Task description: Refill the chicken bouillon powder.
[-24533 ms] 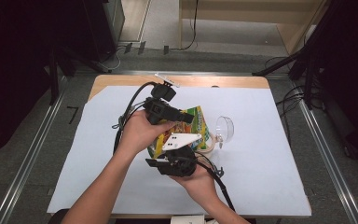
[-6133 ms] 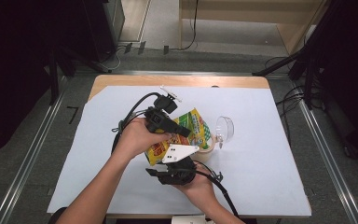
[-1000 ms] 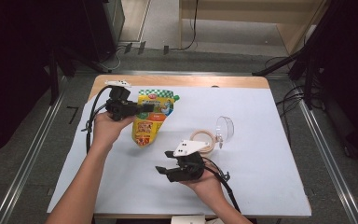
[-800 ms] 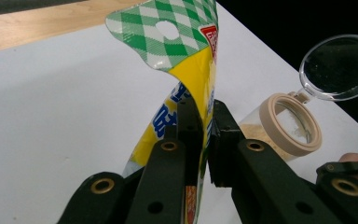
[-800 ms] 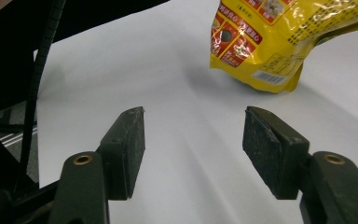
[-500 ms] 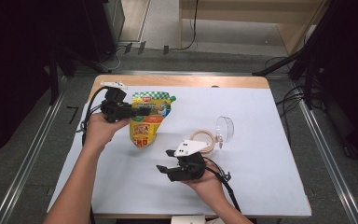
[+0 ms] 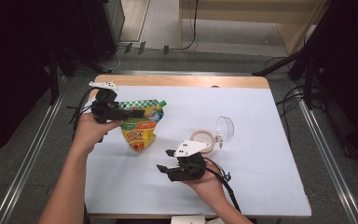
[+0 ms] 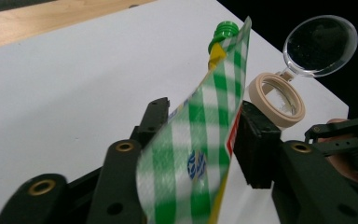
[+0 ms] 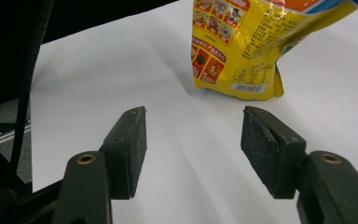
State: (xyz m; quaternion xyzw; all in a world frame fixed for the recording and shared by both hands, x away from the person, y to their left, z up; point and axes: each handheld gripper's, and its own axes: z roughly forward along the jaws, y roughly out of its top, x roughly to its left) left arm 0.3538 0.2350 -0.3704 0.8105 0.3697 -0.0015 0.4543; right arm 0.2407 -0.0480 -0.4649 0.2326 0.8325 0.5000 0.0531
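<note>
A yellow snack pouch [image 7: 139, 132] with a green-checked top and a green cap [image 8: 224, 30] stands with its bottom on the white sheet at the left. My left gripper [image 7: 137, 113] is level at the pouch's top edge. Its jaws have just been opening: the checked top [image 8: 200, 140] sits between them, with a gap before the right pad [image 8: 254, 140]. My right gripper [image 7: 164, 159] rests near the front centre, open with nothing between its pads [image 9: 193, 116], and points at the pouch's base [image 9: 242, 46].
A beige tape roll [image 7: 201, 140] lies right of centre, and a clear round lid [image 7: 224, 128] stands just behind it. Both show past the pouch [image 8: 276, 99]. The white sheet [image 7: 261, 116] covers a wooden table with a bare strip at the back.
My left hand has carried the pouch's top a little to the left and its jaws have spread apart around it. The right gripper has stayed put.
</note>
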